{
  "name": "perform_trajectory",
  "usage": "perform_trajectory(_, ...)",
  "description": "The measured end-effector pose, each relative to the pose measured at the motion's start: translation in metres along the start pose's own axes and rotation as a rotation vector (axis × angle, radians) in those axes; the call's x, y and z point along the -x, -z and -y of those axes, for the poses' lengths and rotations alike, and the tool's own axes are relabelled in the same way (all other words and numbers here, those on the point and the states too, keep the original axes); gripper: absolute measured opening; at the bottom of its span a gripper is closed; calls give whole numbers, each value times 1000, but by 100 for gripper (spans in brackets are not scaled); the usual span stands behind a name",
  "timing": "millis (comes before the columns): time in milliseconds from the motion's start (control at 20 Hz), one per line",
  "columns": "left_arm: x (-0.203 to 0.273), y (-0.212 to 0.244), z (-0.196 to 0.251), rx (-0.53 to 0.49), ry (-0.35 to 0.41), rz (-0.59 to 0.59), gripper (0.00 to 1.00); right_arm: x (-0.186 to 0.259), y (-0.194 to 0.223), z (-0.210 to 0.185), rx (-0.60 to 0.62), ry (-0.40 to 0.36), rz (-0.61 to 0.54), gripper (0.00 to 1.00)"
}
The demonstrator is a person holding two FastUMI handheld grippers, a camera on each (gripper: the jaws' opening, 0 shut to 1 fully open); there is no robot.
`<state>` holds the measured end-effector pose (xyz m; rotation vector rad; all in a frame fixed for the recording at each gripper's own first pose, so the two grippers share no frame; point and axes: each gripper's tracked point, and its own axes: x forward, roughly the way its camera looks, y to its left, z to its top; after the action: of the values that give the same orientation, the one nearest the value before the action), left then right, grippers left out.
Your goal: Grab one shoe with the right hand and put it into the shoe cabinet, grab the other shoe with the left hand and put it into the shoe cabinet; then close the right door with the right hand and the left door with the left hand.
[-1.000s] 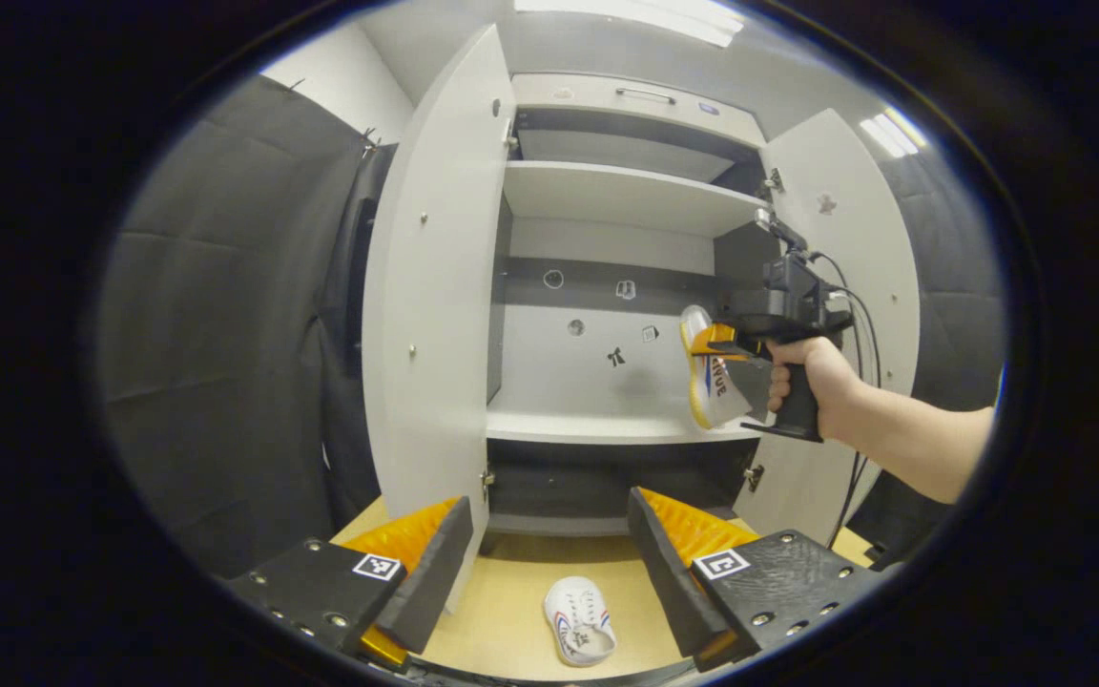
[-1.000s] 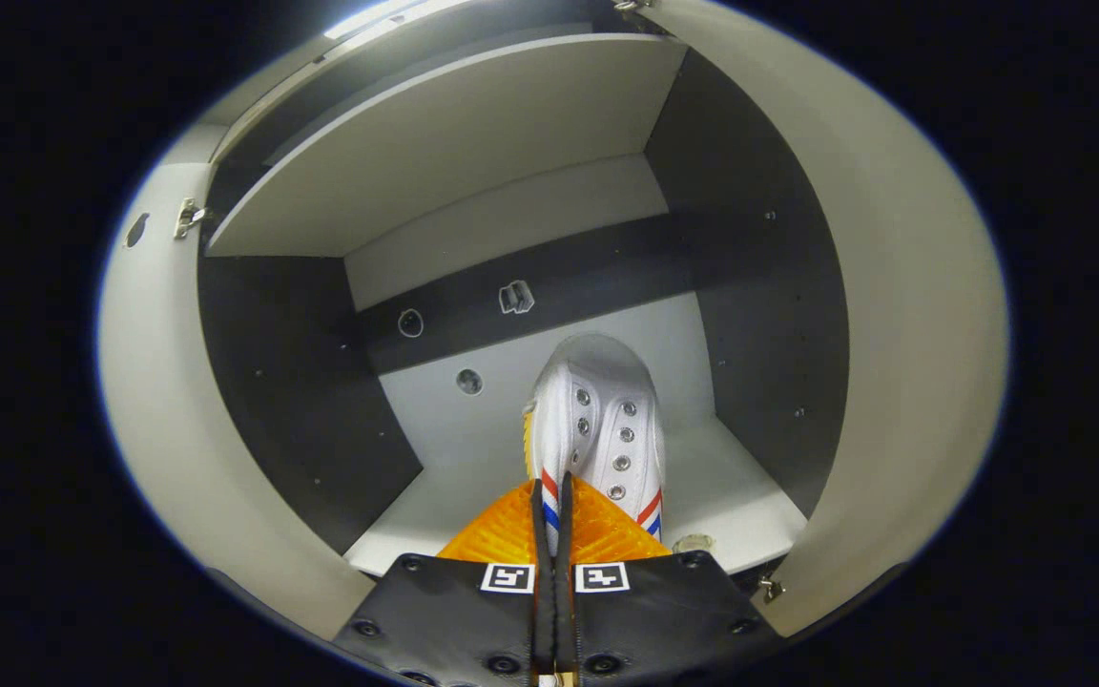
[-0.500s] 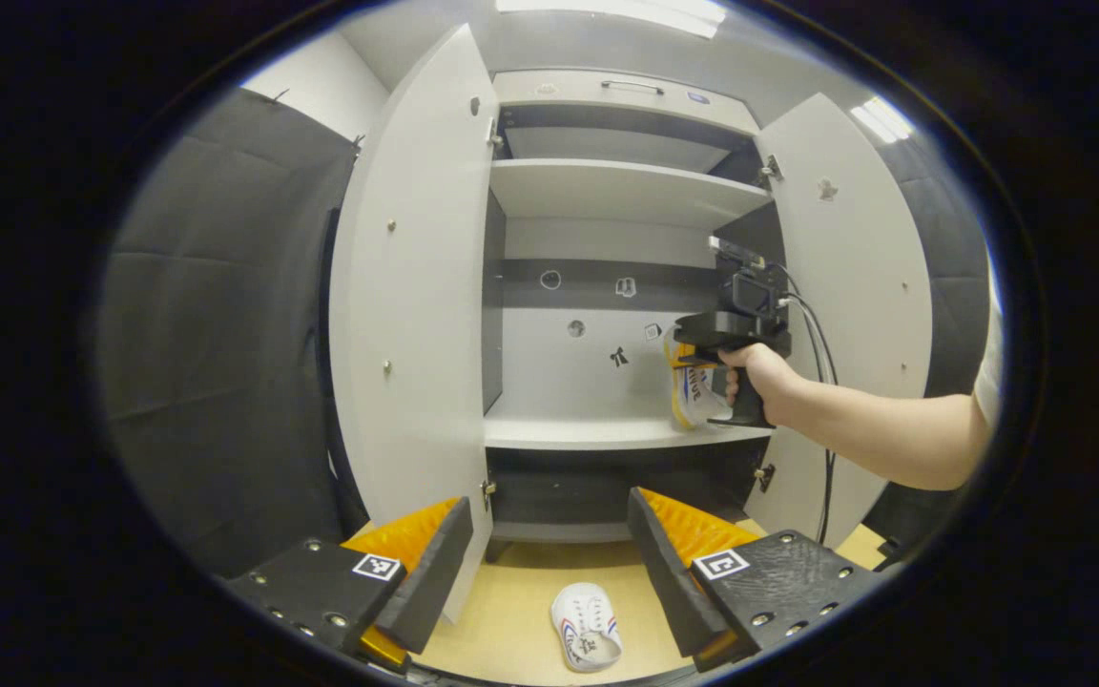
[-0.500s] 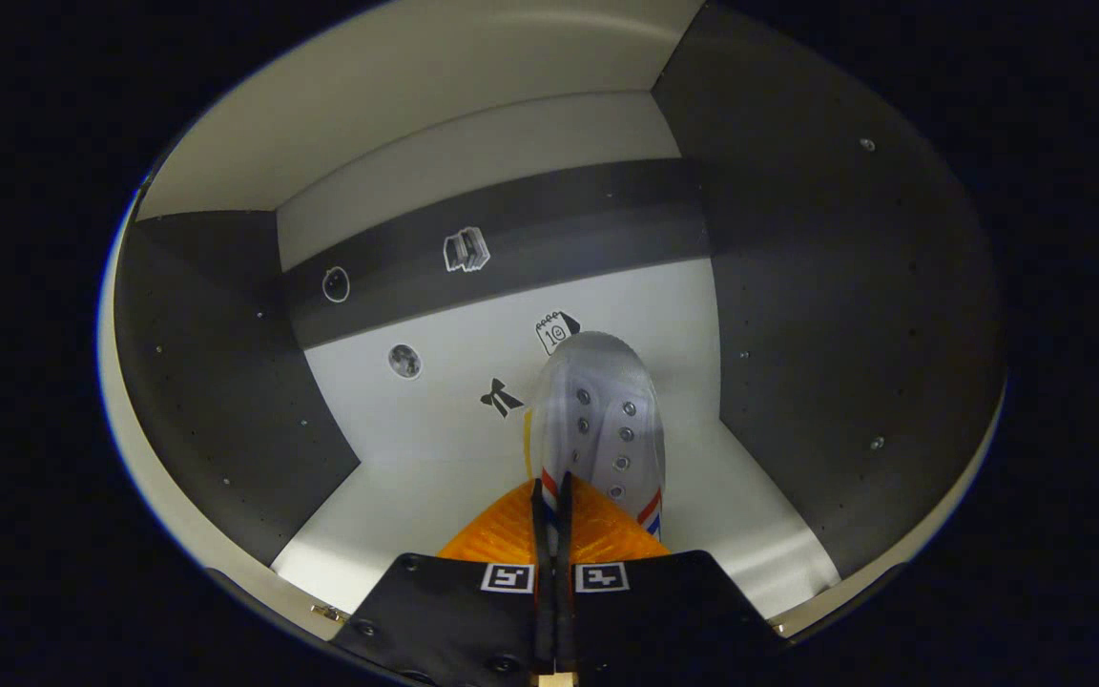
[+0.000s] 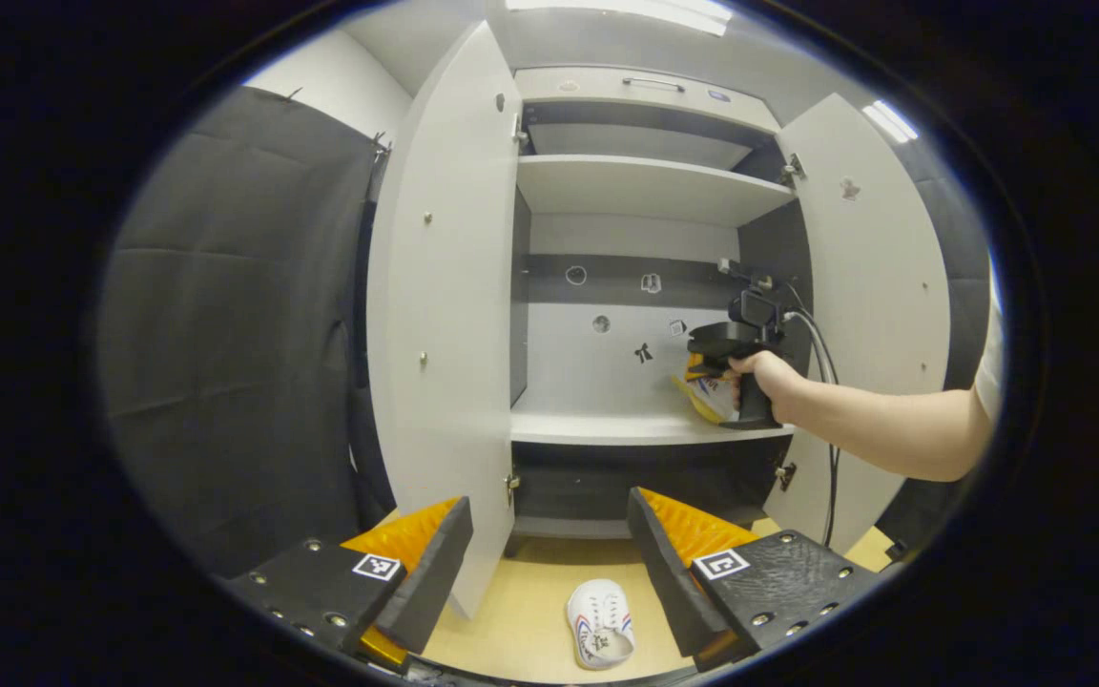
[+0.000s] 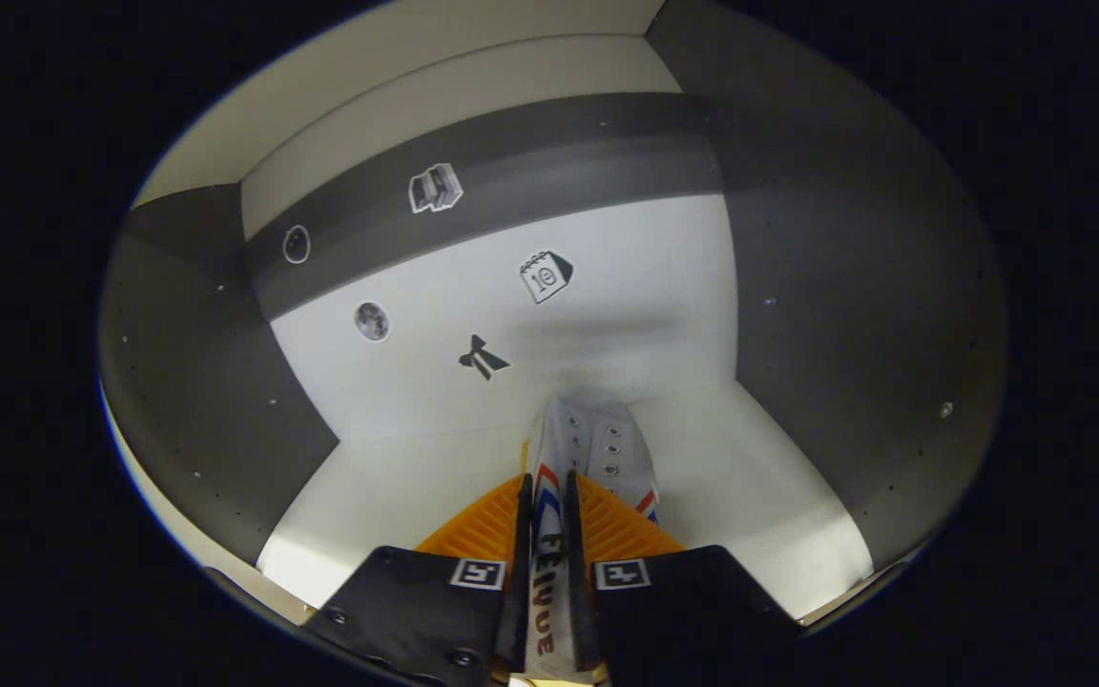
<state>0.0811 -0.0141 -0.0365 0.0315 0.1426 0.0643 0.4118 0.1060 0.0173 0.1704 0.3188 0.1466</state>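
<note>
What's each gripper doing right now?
Left gripper: open, holding nothing, above the shoe on the floor.
Right gripper: shut on the white shoe, inside the cabinet.

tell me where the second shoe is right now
In the left gripper view the second shoe lies on the floor before the open cabinet, between the left claw's fingers.

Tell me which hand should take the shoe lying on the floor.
Left. The left gripper hangs open right above the floor shoe, while the right gripper is inside the shoe cabinet, shut on the other shoe.
</note>
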Motion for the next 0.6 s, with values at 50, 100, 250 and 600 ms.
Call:
perform_trajectory(50, 1, 3, 0, -1, 1, -6, 94, 7, -4, 0, 6, 5, 14, 28)
perform_trajectory(100, 2, 5, -1, -1, 4, -9, 94, 13, -7, -1, 14, 4, 26, 28)
perform_trajectory(250, 3, 12, -2, -3, 13, -19, 94, 40, -11, -4, 45, 12, 79, 99)
perform_trajectory(600, 2, 67, 3, -20, 87, -134, 94, 135, 8, -9, 138, 25, 206, 98)
